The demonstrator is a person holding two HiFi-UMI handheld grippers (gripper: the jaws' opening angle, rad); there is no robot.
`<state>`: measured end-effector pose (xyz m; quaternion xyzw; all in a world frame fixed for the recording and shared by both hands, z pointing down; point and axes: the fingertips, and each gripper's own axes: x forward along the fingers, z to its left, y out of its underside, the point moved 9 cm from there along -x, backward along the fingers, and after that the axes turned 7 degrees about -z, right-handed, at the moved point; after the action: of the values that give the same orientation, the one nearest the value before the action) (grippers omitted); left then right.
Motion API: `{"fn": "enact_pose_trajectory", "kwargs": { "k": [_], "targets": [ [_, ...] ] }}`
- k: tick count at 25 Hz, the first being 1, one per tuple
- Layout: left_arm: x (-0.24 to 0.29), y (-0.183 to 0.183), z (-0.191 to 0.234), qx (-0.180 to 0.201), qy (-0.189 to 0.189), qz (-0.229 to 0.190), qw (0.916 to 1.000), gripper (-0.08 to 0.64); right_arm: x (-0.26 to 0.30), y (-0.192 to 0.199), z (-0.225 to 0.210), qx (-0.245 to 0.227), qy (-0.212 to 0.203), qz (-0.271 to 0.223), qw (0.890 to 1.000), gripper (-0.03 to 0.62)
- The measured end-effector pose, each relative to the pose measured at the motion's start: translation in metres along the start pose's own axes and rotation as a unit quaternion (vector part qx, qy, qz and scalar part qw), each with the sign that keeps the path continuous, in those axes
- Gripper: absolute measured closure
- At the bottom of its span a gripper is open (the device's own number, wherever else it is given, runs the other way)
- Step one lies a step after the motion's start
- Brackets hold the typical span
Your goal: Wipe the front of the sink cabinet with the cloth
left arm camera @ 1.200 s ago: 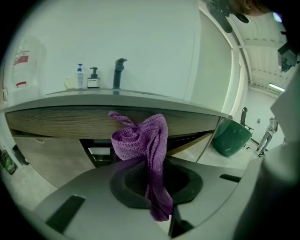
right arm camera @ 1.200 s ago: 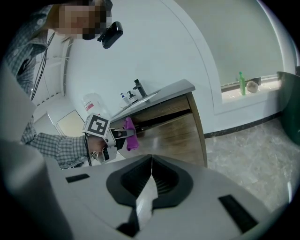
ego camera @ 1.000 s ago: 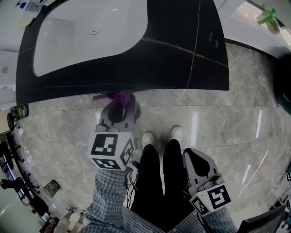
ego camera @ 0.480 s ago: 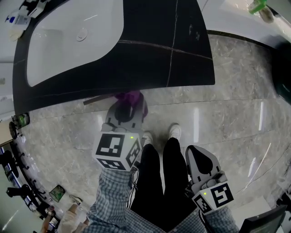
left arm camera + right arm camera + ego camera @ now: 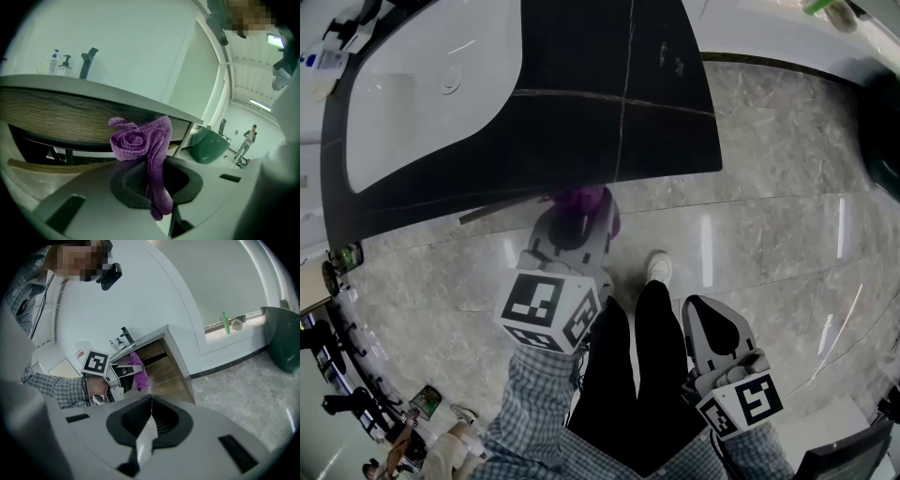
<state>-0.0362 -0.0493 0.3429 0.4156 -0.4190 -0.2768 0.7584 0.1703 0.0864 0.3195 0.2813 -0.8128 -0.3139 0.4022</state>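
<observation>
A purple cloth (image 5: 586, 200) is bunched in my left gripper (image 5: 578, 218), which is shut on it just under the front edge of the dark sink counter (image 5: 656, 112). In the left gripper view the cloth (image 5: 140, 140) stands up from the left gripper (image 5: 149, 180) in front of the brown wood cabinet front (image 5: 51, 117). The right gripper view shows the cloth (image 5: 139, 369) at the cabinet front (image 5: 161, 366); I cannot tell if they touch. My right gripper (image 5: 705, 323) hangs by the person's right leg, and it (image 5: 149, 420) is shut and holds nothing.
A white basin (image 5: 431, 94) is set in the counter, with bottles (image 5: 60, 63) and a faucet (image 5: 88, 61) on top. A dark green bin (image 5: 283, 338) stands on the marble floor to the right. The person's legs and shoes (image 5: 658, 267) are between the grippers.
My left gripper with the cloth has moved right along the cabinet front, toward the counter's right end. The right gripper has stayed where it was.
</observation>
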Motion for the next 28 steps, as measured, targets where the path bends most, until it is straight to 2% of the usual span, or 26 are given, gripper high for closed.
{"fn": "enact_pose_trajectory", "kwargs": {
  "k": [15,21,28],
  "targets": [
    [0.037,0.004,-0.038,0.005,0.067,-0.006,0.9977,0.506,-0.009,0.003,-0.023,0.016,0.025,-0.012,1.0,0.575],
    [0.057,0.005,-0.06,0.024,0.1,0.003,0.9946,0.506,-0.011,0.001,-0.031,0.019,0.033,-0.018,0.999,0.575],
    [0.071,0.01,-0.086,0.009,0.154,0.018,0.9879,0.506,-0.015,0.0,-0.041,0.026,0.047,-0.02,0.998,0.575]
  ]
}}
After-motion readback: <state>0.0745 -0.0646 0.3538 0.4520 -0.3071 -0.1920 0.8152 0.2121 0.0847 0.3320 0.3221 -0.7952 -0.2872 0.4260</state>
